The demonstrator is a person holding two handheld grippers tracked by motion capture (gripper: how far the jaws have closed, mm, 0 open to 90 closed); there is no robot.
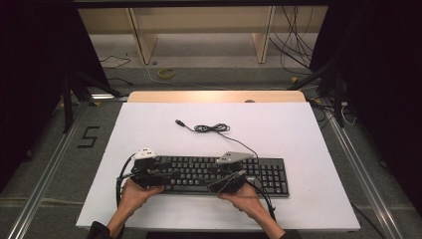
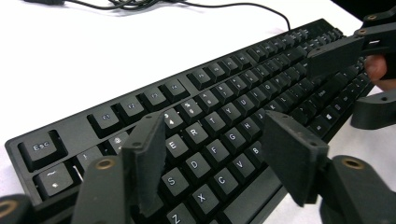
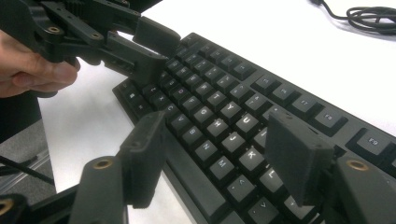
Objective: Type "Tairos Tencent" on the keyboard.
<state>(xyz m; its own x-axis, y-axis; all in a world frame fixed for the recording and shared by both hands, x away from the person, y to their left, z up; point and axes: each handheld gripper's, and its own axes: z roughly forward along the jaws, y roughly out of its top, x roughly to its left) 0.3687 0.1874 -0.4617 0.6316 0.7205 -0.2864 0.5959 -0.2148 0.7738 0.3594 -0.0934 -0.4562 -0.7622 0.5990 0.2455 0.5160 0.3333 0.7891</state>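
A black keyboard lies flat on the white table, near its front edge. Its cable runs back in a loose coil to a free plug. My left gripper hovers over the keyboard's left end. Its jaws stand open above the letter keys with nothing between them. My right gripper is over the middle of the keyboard, open too, its jaws apart above the keys. Each gripper faces the other: the right one shows at the far end, the left one with its hand.
The table's wooden back edge meets a floor strewn with cables. Dark stands flank both sides. Metal rails run along the floor left and right. White table surface lies behind and to the right of the keyboard.
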